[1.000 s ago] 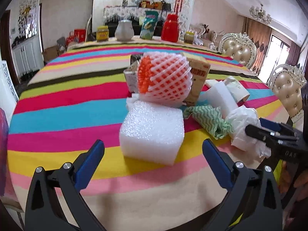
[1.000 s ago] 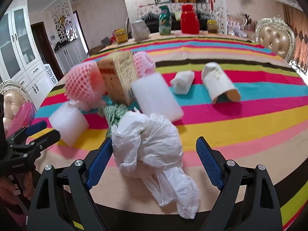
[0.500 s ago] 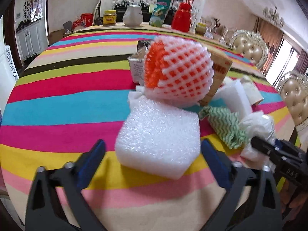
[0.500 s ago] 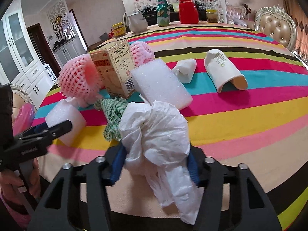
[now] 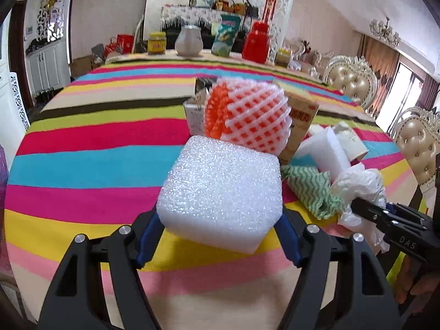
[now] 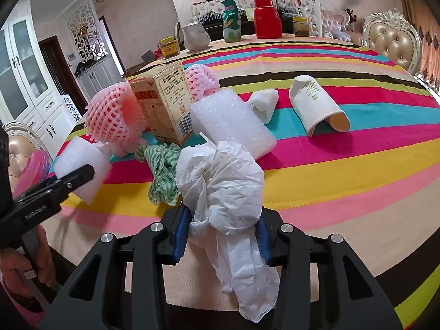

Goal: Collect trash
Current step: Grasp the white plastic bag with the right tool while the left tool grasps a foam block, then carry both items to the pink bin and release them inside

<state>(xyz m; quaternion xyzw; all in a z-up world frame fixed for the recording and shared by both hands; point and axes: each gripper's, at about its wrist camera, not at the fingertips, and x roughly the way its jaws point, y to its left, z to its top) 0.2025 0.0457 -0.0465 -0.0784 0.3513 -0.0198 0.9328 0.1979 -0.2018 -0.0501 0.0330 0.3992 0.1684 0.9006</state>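
My left gripper (image 5: pixel 218 240) is shut on a white foam block (image 5: pixel 221 189), its blue pads pressed on the block's two sides; the block also shows in the right wrist view (image 6: pixel 79 169). My right gripper (image 6: pixel 221 235) is shut on a crumpled white plastic bag (image 6: pixel 222 184), which hangs down below the jaws; the bag also shows in the left wrist view (image 5: pixel 360 189). Other trash lies on the striped tablecloth (image 6: pixel 343 170): a pink-orange foam fruit net (image 5: pixel 247 115), a green zigzag cloth (image 6: pixel 162 170), a cardboard box (image 6: pixel 165 107), a second foam slab (image 6: pixel 233 121) and a tipped paper cup (image 6: pixel 316 107).
A second pink fruit net (image 6: pixel 202 81) and a crumpled paper cup (image 6: pixel 264 103) lie behind the box. A red jar (image 5: pixel 255 42), a white jug (image 5: pixel 189 41), a snack bag (image 5: pixel 225 38) and a yellow jar (image 5: pixel 156 44) stand at the far edge. Padded chairs (image 5: pixel 418 148) stand at the right.
Both grippers have closed: the left on the foam block after moving in on it, the right on the white plastic bag, which is now pinched tighter.
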